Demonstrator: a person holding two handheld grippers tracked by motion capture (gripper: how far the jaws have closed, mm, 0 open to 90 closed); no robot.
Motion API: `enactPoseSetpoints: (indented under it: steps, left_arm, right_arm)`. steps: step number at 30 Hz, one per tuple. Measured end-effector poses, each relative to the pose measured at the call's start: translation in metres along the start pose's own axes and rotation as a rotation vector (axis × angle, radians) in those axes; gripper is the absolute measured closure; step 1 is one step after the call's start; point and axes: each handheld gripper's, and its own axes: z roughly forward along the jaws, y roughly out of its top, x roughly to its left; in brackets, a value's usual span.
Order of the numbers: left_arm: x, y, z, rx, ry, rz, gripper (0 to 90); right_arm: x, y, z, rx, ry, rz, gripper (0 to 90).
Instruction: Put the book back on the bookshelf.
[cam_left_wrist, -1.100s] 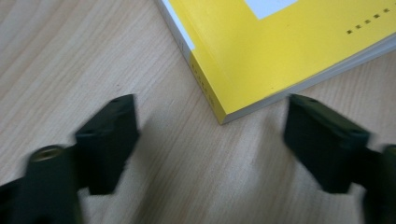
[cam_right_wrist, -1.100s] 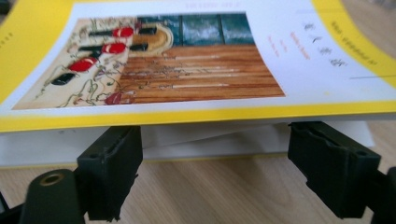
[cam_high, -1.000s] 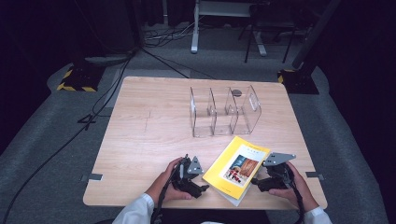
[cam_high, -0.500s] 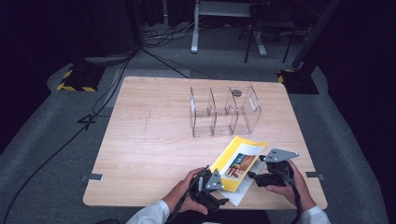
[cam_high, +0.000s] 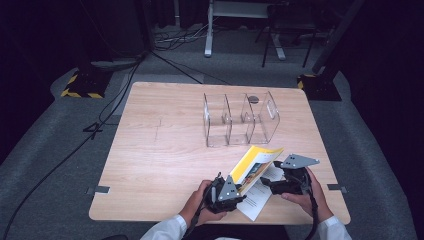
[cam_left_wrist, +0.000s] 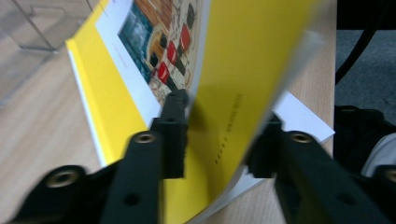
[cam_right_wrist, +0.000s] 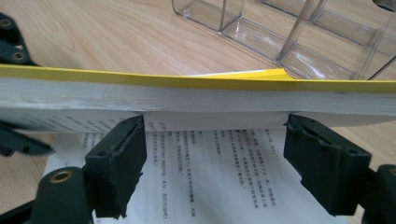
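Note:
A yellow paperback book (cam_high: 256, 166) lies at the table's near edge, its front part tilted up and a white text page (cam_high: 256, 199) flat beneath. My left gripper (cam_high: 239, 190) has just been closing, and its pads now press both sides of the raised yellow part (cam_left_wrist: 247, 56). In the left gripper view, this gripper (cam_left_wrist: 219, 121) straddles the cover and the pages behind it. My right gripper (cam_high: 267, 183) is at the book's right side, jaws wide open. In the right gripper view, its tips (cam_right_wrist: 215, 126) rest under the lifted page block (cam_right_wrist: 187, 95), above the printed page (cam_right_wrist: 215, 168).
A clear plastic divider rack (cam_high: 240, 120) with three slots stands upright past the book, mid-table. The wooden table (cam_high: 160, 150) stretches bare to the left. A small dark disc (cam_high: 253, 99) lies behind the rack. Cables run over the grey floor.
The book lay flat and shut; now its front part is raised and a text page shows. My left gripper moved right to the book and closed on it. The right gripper hardly moved.

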Motion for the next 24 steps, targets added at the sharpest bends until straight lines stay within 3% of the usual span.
enactPoseSetpoints:
  steps: [4,8,11,15,17,19,21,24]
  left_arm:
    - [0.011,0.002,-0.014,-0.042,0.042,-0.01,82.5]
    - [0.02,-0.003,-0.017,-0.046,0.006,-0.029,83.2]
    - [0.026,-0.008,-0.022,-0.03,-0.011,-0.016,82.9]
    - [0.032,-0.012,-0.027,-0.02,-0.039,-0.016,82.8]
    - [0.033,-0.015,-0.029,-0.006,-0.047,-0.003,82.2]
    - [0.034,-0.019,-0.033,0.008,-0.049,0.004,82.0]
    - [0.037,-0.022,-0.038,0.01,-0.048,0.001,81.4]
    - [0.042,-0.025,-0.044,0.007,-0.046,-0.008,81.0]
  right_arm:
    - [-0.004,-0.004,-0.006,-0.025,0.026,0.0,21.4]
    - [-0.006,-0.006,-0.016,-0.03,0.049,-0.011,20.7]
    - [-0.008,-0.003,-0.038,-0.088,0.081,-0.024,19.6]
    - [-0.004,0.004,-0.045,-0.134,0.101,-0.074,19.6]
    - [0.002,0.013,-0.041,-0.133,0.119,-0.159,19.7]
    - [0.004,0.016,-0.038,-0.131,0.131,-0.179,20.1]
    - [0.009,0.024,-0.025,-0.122,0.171,-0.215,21.0]
    - [0.019,0.028,-0.007,-0.1,0.19,-0.279,22.9]
